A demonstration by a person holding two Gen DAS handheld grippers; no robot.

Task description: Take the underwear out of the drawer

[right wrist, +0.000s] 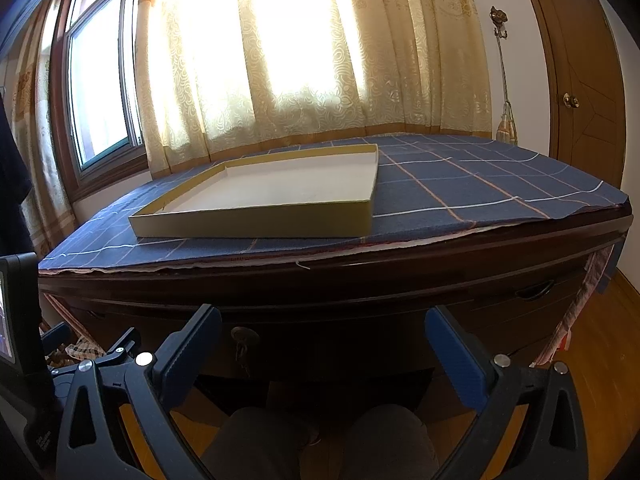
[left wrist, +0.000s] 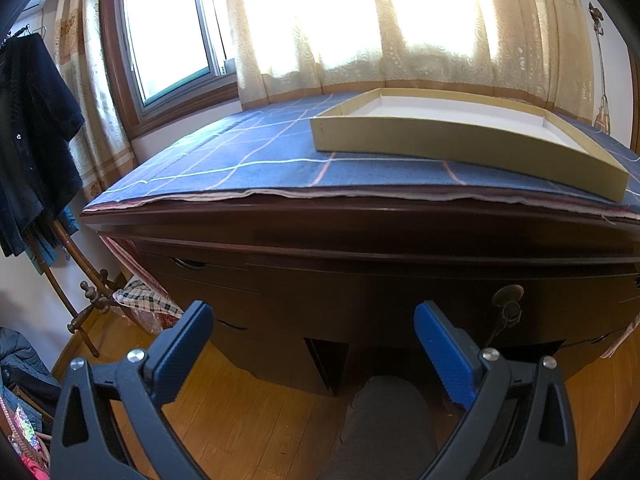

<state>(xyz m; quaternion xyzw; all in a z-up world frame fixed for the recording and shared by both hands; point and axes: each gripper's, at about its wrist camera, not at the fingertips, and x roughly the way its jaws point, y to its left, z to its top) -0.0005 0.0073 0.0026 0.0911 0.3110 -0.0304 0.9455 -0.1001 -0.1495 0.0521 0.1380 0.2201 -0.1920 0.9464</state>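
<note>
Both the left gripper (left wrist: pixel 314 320) and the right gripper (right wrist: pixel 323 324) have jaws spread wide, holding nothing, low in the frame before the dark desk (left wrist: pixel 360 240). Its middle drawer (right wrist: pixel 340 320) is closed, so the underwear cannot be seen. A shallow box (right wrist: pixel 256 224) lies near the front edge of the desk.

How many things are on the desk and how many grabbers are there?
Tray: 1
Cloth: 1
Grippers: 2, left gripper and right gripper
Total: 4
</note>
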